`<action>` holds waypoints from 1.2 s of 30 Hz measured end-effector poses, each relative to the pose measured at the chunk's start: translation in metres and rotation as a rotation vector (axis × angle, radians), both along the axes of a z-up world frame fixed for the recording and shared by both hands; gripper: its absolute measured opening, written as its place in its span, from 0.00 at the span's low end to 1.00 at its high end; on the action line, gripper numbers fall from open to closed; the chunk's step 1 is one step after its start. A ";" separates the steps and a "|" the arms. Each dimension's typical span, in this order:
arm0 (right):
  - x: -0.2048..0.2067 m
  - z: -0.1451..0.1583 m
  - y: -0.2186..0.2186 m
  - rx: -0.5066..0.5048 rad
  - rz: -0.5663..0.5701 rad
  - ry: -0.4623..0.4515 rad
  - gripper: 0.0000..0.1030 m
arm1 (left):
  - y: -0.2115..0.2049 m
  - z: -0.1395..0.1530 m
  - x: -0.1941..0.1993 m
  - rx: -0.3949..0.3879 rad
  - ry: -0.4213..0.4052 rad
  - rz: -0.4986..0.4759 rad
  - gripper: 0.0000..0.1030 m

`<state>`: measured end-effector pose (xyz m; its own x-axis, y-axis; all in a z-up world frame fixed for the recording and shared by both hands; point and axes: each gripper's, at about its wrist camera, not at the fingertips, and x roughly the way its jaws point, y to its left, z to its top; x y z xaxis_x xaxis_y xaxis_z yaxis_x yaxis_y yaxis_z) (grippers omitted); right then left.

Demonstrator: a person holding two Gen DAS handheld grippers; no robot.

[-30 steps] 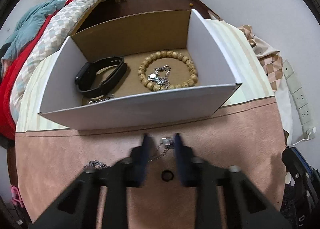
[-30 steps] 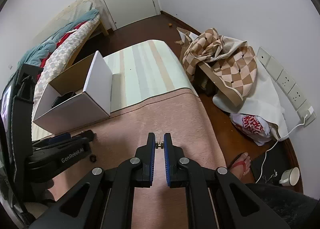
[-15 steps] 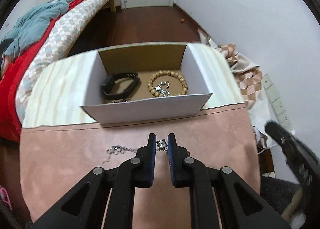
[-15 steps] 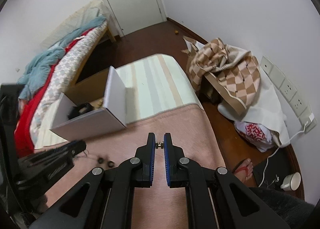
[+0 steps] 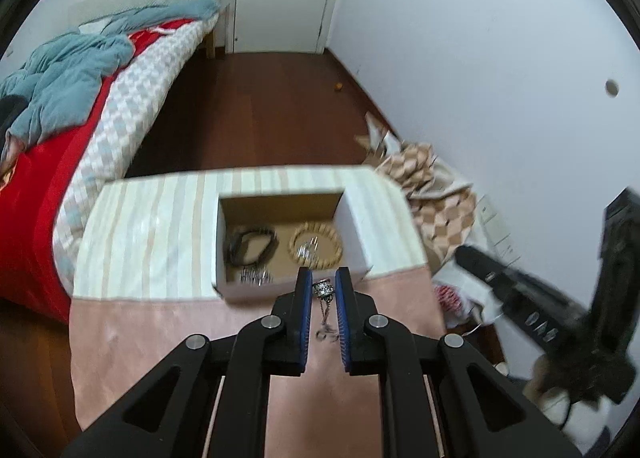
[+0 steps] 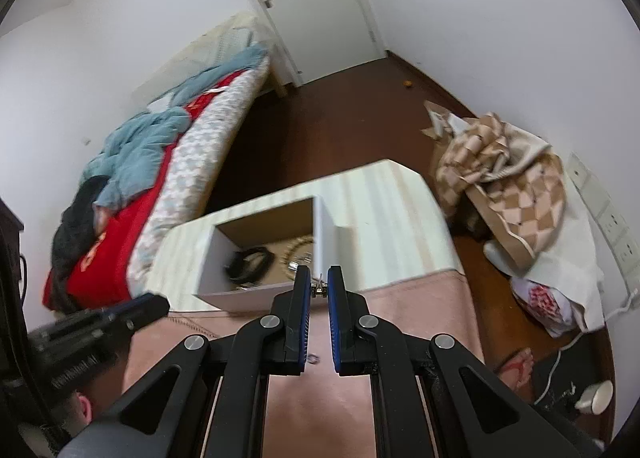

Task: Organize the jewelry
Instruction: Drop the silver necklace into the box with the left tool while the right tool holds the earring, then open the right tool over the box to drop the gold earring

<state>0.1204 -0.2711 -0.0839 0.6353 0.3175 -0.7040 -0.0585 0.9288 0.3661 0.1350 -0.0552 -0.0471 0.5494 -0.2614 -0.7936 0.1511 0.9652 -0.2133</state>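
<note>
My left gripper is shut on a silver chain with a round charm; the chain hangs down between the fingers, high above the pink cloth. My right gripper is shut on a small gold-coloured piece of jewelry, also raised. An open white cardboard box lies ahead on the striped cloth. It holds a black band, a wooden bead bracelet with silver pieces inside it, and a silver chain. The box also shows in the right wrist view.
A small ring lies on the pink cloth. A bed with red and blue covers stands at left. A checked blanket pile and wall sockets are at right. Dark wooden floor lies beyond the table.
Both grippers have risen well above the table, so the box looks smaller and farther. The left gripper closed on the silver chain and lifted it off the cloth.
</note>
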 end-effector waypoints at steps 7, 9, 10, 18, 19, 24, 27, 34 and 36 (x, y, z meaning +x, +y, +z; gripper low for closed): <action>0.037 0.034 0.016 0.015 0.072 -0.023 0.09 | 0.011 0.036 0.041 -0.047 -0.028 0.010 0.09; 0.054 0.036 0.022 0.024 0.097 -0.003 0.09 | 0.015 0.034 0.055 -0.043 -0.019 0.019 0.09; 0.062 0.035 0.025 0.027 0.106 0.009 0.08 | 0.017 0.030 0.064 -0.036 -0.009 0.023 0.09; 0.123 -0.005 0.053 -0.034 0.174 0.125 0.09 | 0.036 -0.021 0.112 0.038 0.083 0.075 0.09; 0.127 -0.010 0.055 -0.042 0.178 0.134 0.09 | 0.039 -0.031 0.120 0.043 0.105 0.082 0.09; 0.153 -0.041 0.066 -0.066 0.205 0.205 0.09 | 0.046 -0.067 0.142 0.056 0.205 0.093 0.11; 0.169 -0.059 0.074 -0.093 0.223 0.253 0.09 | 0.047 -0.084 0.147 0.092 0.268 0.125 0.14; 0.189 -0.087 0.082 -0.127 0.230 0.341 0.09 | 0.055 -0.100 0.140 0.174 0.258 0.179 0.71; 0.191 -0.089 0.082 -0.133 0.228 0.350 0.10 | 0.057 -0.100 0.139 0.184 0.250 0.186 0.72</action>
